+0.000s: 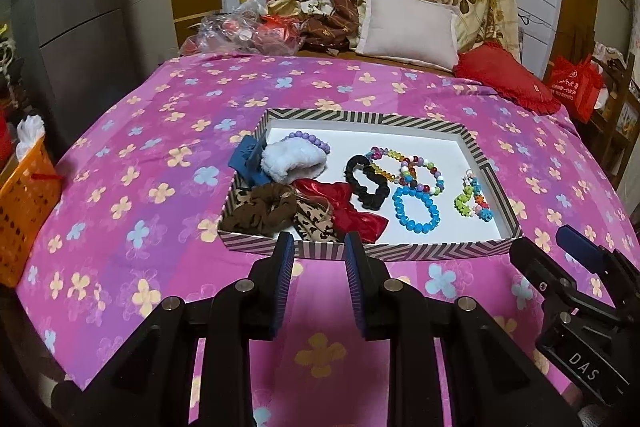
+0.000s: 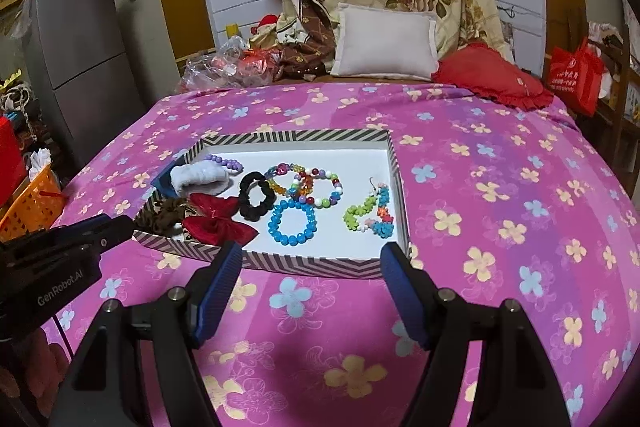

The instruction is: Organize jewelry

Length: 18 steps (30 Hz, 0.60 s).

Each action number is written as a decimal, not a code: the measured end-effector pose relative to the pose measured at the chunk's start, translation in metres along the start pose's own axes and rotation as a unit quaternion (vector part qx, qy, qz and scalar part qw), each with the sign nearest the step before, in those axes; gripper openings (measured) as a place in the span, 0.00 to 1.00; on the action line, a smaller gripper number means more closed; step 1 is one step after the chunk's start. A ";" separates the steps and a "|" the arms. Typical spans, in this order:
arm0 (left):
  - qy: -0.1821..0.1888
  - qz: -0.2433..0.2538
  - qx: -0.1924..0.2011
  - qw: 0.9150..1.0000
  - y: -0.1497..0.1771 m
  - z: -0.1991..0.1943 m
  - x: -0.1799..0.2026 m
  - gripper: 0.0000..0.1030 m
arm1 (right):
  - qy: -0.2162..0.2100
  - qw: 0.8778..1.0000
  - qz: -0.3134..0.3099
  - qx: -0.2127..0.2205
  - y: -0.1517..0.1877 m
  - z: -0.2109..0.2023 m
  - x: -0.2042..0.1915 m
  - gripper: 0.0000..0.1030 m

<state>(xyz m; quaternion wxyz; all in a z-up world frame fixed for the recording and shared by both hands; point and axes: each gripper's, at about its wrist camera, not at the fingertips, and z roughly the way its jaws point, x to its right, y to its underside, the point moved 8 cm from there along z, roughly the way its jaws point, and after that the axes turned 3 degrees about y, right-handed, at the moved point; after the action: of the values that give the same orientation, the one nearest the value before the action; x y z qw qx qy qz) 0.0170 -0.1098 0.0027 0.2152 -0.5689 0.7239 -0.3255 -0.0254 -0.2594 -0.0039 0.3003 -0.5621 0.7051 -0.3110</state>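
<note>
The pink floral bedspread [image 1: 140, 187] carried a striped tray [image 2: 304, 261]; both grippers hovered level above the spread, just short of its near wall; the right gripper [image 2: 312, 279] stood wide apart and empty; the left gripper [image 1: 318, 275] showed a narrower gap, also empty; inside lay a red bow [image 2: 216, 217], a black scrunchie [image 2: 256, 201] and a blue bead bracelet [image 2: 292, 223].

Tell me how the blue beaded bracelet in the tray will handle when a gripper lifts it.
The blue beaded bracelet looks like round glossy beads on a string, so it will probably sag from a ring into a loop. The smooth beads may slip between flat pads. It lies flat on the tray floor, so it is unlikely to roll.
</note>
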 end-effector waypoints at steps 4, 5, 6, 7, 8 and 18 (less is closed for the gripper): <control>-0.003 -0.001 0.007 1.000 0.001 -0.007 -0.002 0.28 | 0.000 1.000 -0.004 0.005 -0.002 -0.005 -0.006 0.73; -0.004 0.001 0.008 1.000 0.001 -0.008 -0.003 0.28 | -0.001 1.000 -0.004 0.005 -0.002 -0.006 -0.007 0.73; -0.006 0.003 0.009 1.000 0.001 -0.009 -0.003 0.28 | -0.001 1.000 -0.004 0.005 -0.002 -0.006 -0.008 0.73; -0.007 0.004 0.010 1.000 0.001 -0.010 -0.003 0.28 | -0.002 1.000 -0.005 0.005 -0.002 -0.006 -0.009 0.73; -0.008 0.004 0.011 1.000 0.001 -0.011 -0.003 0.28 | -0.003 1.000 -0.005 0.005 -0.002 -0.006 -0.010 0.73; -0.013 0.005 0.013 1.000 0.004 -0.016 -0.004 0.28 | -0.002 1.000 -0.008 0.006 -0.003 -0.009 -0.012 0.73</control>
<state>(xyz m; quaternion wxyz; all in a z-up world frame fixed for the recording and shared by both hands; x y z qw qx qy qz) 0.0042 -0.1018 0.0106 0.2334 -0.5662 0.7200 -0.3263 -0.0287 -0.2467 0.0048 0.3026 -0.5668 0.6979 -0.3165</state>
